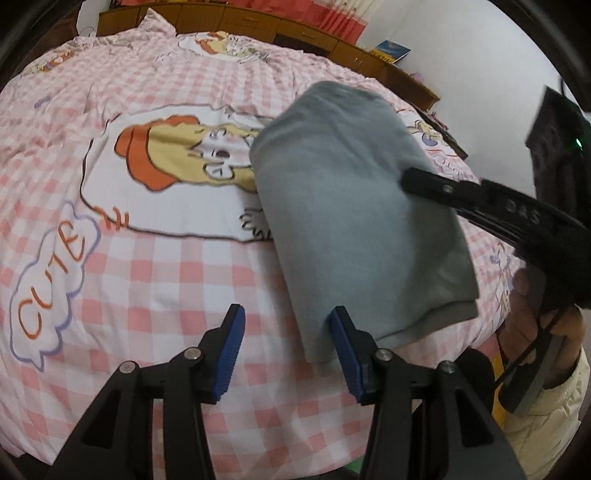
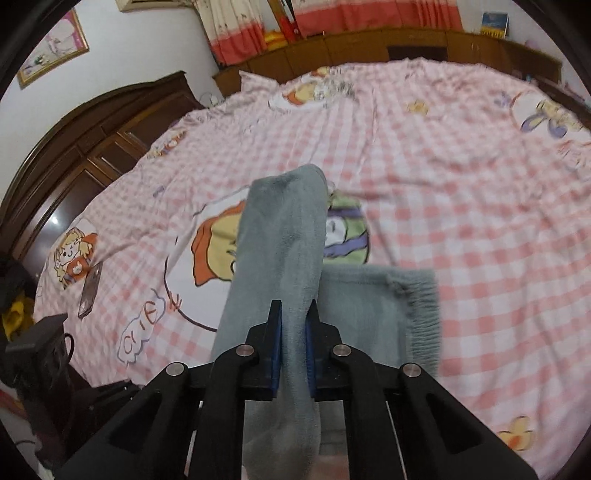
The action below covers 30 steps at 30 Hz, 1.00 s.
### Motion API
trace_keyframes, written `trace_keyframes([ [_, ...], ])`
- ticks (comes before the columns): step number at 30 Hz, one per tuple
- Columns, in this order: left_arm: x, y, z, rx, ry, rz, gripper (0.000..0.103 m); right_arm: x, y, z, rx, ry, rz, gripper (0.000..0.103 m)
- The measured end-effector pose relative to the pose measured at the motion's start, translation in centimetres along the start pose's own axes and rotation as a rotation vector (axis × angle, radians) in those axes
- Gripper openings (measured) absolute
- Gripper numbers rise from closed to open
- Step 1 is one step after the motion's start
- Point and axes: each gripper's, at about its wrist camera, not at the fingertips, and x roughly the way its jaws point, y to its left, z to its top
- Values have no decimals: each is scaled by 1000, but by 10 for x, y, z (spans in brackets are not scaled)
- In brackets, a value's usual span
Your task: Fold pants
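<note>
Grey fleece pants point(image 1: 354, 206) lie folded into a thick bundle on the pink checked bedspread point(image 1: 147, 280). My right gripper point(image 2: 294, 306) is shut on a raised fold of the pants point(image 2: 280, 236), which stands up between its blue pads. The elastic waistband point(image 2: 424, 314) lies flat to the right. In the left wrist view the right gripper point(image 1: 417, 181) comes in from the right onto the bundle's upper side. My left gripper point(image 1: 287, 314) is open at the bundle's near left corner. Its right pad sits at the cloth's edge and does not pinch it.
A phone point(image 2: 90, 291) lies on the bed's left side. Wooden cabinets point(image 1: 258, 22) run behind the bed, and a dark wardrobe point(image 2: 92, 147) stands at the left. A person's hand point(image 1: 532, 306) holds the right gripper. A black device point(image 2: 40, 354) sits at the bed's near left.
</note>
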Motion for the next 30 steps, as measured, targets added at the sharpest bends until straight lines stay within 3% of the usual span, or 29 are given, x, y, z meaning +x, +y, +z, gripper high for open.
trace_keyframes([
  [6,7,-9,19,12,-14,11,51,-18,-14,0,-37,-31,-58,11],
  [14,41,-20,36,-3,35,-30,51,22,-63,-13,14,50,-106,12],
  [18,52,-24,39,6,54,-30,51,45,-83,-25,25,83,-147,23],
  [21,53,-24,42,12,52,-26,51,35,-91,-26,67,64,-149,35],
  [23,54,-23,45,14,46,-24,51,23,-94,-27,99,46,-164,37],
  [27,66,-22,49,2,52,-24,51,3,-94,-33,161,16,-84,52],
  [30,73,-25,50,9,46,-25,51,13,-89,-36,130,52,-92,53],
])
